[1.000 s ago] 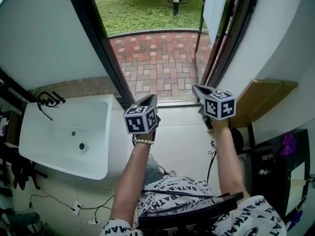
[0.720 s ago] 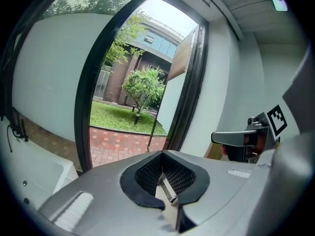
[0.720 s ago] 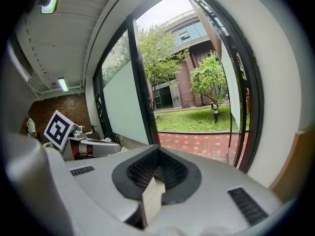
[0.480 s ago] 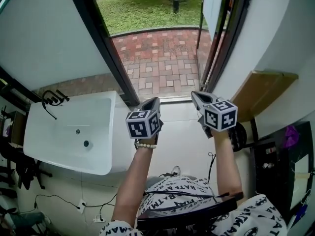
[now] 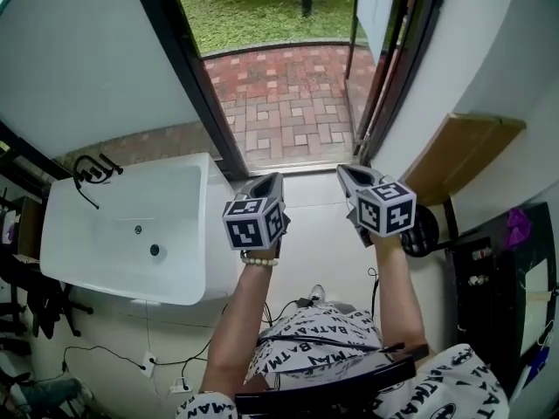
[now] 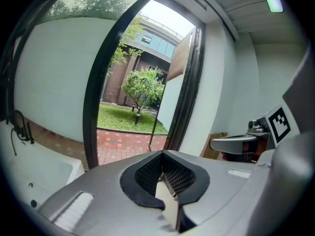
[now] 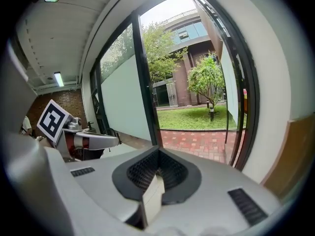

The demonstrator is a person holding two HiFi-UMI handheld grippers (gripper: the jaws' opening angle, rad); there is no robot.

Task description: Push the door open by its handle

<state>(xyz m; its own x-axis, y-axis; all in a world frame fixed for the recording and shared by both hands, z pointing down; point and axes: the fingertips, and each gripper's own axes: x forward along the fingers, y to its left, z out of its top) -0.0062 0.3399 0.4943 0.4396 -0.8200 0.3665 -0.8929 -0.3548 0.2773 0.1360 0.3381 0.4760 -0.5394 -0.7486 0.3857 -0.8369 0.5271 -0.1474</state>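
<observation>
The doorway stands open onto brick paving and grass. The door leaf, white with a dark frame, is swung outward at the right; I cannot make out its handle. Both grippers hover side by side just inside the threshold and touch nothing. My left gripper is shut and empty, its jaws meeting in the left gripper view. My right gripper is shut and empty too. Each gripper shows in the other's view, the right gripper and the left gripper.
A white basin with a black tap stands at the left, close to the left arm. A black door post borders the opening on the left. A wooden board leans against the right wall. Cables lie on the floor near the feet.
Both grippers have stayed shut and side by side, sinking slightly in the head view. The threshold and basin have shifted a little as the head moved.
</observation>
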